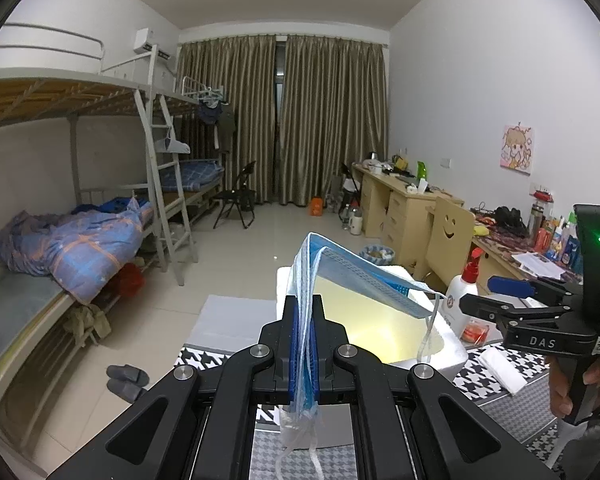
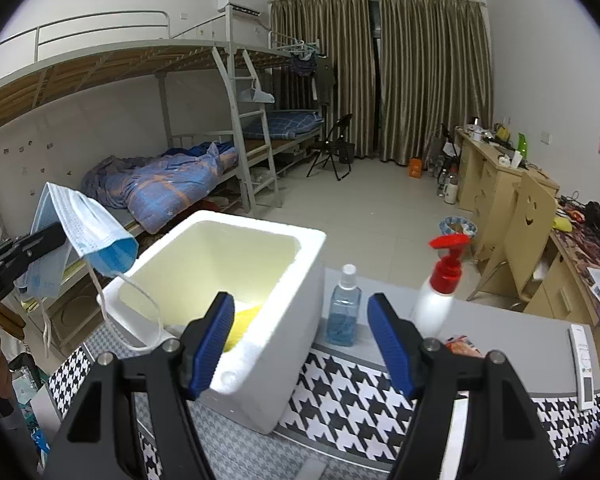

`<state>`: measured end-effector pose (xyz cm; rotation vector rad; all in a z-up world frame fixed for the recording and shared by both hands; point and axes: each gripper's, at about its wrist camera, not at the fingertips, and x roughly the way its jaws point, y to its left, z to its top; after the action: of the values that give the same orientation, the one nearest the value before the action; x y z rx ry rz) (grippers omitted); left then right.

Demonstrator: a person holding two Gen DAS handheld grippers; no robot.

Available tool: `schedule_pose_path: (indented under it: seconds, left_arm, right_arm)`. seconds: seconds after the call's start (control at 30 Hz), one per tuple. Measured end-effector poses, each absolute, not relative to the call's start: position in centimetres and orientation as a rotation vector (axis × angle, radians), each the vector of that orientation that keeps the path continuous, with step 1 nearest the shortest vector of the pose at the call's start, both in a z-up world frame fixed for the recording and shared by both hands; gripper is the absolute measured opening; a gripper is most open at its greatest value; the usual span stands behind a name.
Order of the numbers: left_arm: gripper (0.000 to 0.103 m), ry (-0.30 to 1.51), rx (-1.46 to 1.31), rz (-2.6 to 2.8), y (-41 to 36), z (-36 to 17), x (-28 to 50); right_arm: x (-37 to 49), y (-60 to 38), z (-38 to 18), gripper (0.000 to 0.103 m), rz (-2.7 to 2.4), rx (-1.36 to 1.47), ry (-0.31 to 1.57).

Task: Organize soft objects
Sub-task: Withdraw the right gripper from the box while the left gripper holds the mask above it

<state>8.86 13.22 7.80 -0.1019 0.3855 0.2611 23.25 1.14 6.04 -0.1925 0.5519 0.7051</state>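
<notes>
While the left gripper point(image 1: 304, 344) pinches it tight, the blue pleated face mask point(image 1: 364, 280) flops past its fingertips, ear loops dangling; right gripper point(image 2: 300, 344) fingers gape apart.

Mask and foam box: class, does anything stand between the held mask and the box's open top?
Nothing visible does. The mask, clamped in the left gripper, hangs beside the box, whose top is open; only its ear loop dangles over the rim.
</notes>
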Motion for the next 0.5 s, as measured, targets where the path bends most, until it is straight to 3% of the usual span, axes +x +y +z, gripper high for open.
schedule_pose_path:
  seconds: [0.5]
  left_arm:
    - [0.005, 0.424, -0.079, 0.199, 11.7, 7.6, 11.7]
  right_arm:
    - [23.7, -1.2, 5.8, 0.073, 0.653, -0.179, 0.560]
